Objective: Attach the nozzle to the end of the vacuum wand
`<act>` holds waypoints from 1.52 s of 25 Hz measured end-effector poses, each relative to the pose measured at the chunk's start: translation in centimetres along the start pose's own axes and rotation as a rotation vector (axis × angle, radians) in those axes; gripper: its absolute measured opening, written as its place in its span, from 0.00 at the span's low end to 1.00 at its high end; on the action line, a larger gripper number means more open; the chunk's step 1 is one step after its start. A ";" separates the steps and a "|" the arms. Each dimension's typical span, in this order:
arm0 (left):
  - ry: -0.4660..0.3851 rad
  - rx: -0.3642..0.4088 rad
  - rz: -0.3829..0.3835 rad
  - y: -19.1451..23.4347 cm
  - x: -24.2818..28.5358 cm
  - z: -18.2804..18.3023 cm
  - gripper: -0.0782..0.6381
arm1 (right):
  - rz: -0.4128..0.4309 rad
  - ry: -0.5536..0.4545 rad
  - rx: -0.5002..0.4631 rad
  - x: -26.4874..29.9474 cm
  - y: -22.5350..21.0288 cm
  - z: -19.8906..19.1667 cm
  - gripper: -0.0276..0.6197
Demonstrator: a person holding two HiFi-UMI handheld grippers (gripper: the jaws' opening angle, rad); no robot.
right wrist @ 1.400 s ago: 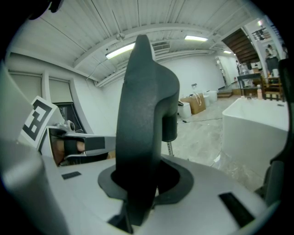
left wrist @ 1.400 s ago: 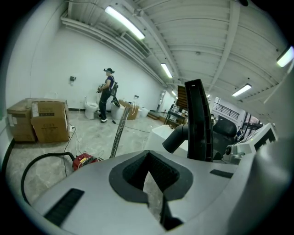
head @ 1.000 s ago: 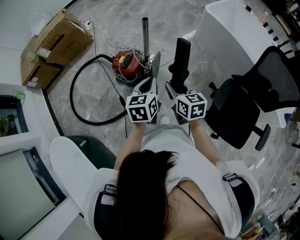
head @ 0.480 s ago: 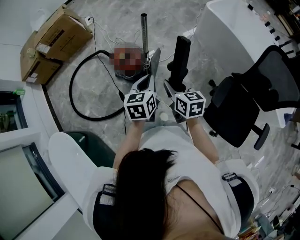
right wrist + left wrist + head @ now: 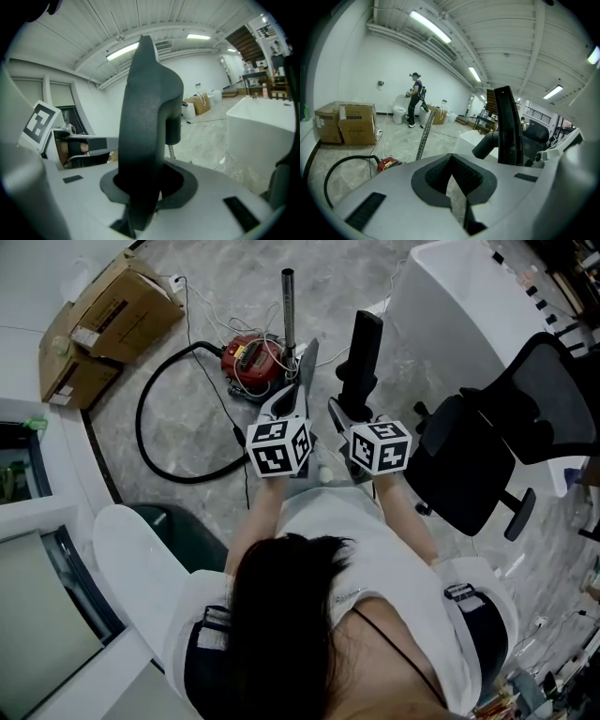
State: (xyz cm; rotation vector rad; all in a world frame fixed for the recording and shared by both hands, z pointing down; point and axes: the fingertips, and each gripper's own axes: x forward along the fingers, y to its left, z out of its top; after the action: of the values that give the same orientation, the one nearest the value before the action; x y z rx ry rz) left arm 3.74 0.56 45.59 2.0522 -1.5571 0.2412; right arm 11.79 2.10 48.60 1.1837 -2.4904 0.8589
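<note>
Right gripper (image 5: 146, 176) is found clenched on the black nozzle (image 5: 147, 117). The nozzle is held upright between the jaws, with its broad body standing above them and a round stub on its right side. Left gripper (image 5: 450, 164) is found closed on itself with nothing gripped. In the head view both grippers are held side by side, close in front of the person.

The vacuum wand (image 5: 289, 307), a bare metal tube, is noted on the far side of the left gripper, rising from beside the red vacuum body (image 5: 249, 360). Nozzle and wand are recorded as apart and not joined, with the nozzle to the right of the tube. A black hose (image 5: 155, 442) is looped over the marble floor to the left of the vacuum body.

Containers:
- Two cardboard boxes (image 5: 98, 324) are set against each other at far left with flaps closed. Their contents cannot be seen.
- A white rectangular tub (image 5: 459, 310) is placed at far right. What it holds cannot be told.

A black office chair (image 5: 483, 460) is positioned to the right of the right gripper. A second person (image 5: 415, 98) is seen standing at the far wall in the left gripper view.
</note>
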 end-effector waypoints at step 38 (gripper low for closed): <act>0.011 0.020 -0.050 8.1 9.5 6.0 0.11 | 0.010 0.033 -0.045 11.5 -1.2 7.0 0.18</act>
State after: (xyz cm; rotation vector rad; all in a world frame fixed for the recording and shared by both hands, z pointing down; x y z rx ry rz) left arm -1.93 -11.95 47.47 2.0993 -1.5002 0.2493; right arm 5.51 -9.87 48.77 1.1350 -2.4782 0.8141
